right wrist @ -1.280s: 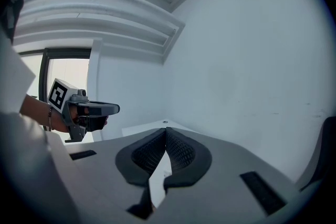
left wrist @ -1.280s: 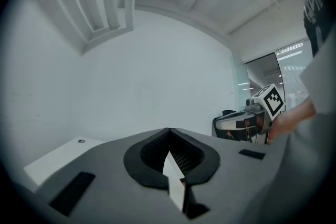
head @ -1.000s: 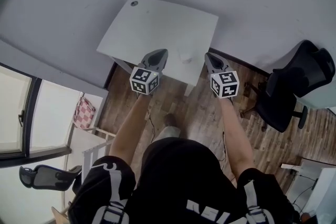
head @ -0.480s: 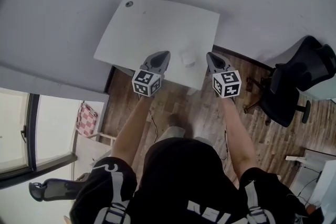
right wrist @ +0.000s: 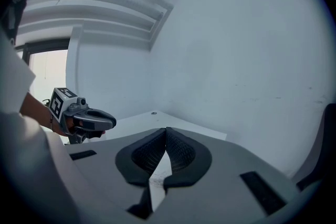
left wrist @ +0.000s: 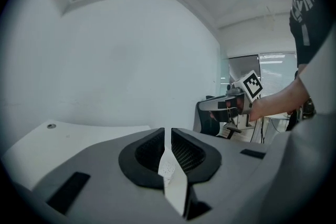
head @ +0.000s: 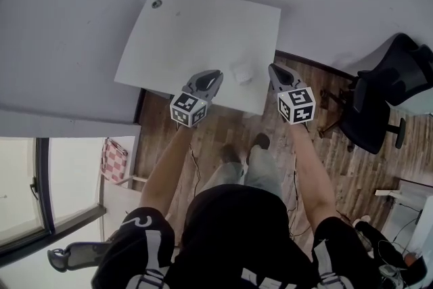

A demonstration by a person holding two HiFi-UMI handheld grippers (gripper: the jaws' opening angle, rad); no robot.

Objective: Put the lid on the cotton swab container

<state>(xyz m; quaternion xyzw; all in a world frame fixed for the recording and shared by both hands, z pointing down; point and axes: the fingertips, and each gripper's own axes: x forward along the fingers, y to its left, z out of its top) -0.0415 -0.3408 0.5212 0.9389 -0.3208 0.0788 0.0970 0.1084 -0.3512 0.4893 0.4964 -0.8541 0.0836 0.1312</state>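
A small white container (head: 241, 72) sits on the white table (head: 196, 37) close to its front edge; it is too small to tell a lid from it. My left gripper (head: 216, 74) hovers at the table's front edge just left of the container, jaws shut with nothing between them. My right gripper (head: 272, 68) is just right of the container, over the table's front right corner, also shut and empty. In the left gripper view my closed left gripper (left wrist: 168, 131) points over the table (left wrist: 79, 136); in the right gripper view my right gripper (right wrist: 166, 130) does the same.
A round cable hole (head: 156, 3) marks the table's far left corner. A black office chair (head: 382, 95) stands on the wood floor (head: 223, 128) to the right. Grey walls surround the table. The person's legs and a foot (head: 260, 141) are below the table edge.
Both grippers have sunk and drawn closer to the table's front edge, on either side of the container. The person has stepped forward; a foot now shows near the table.
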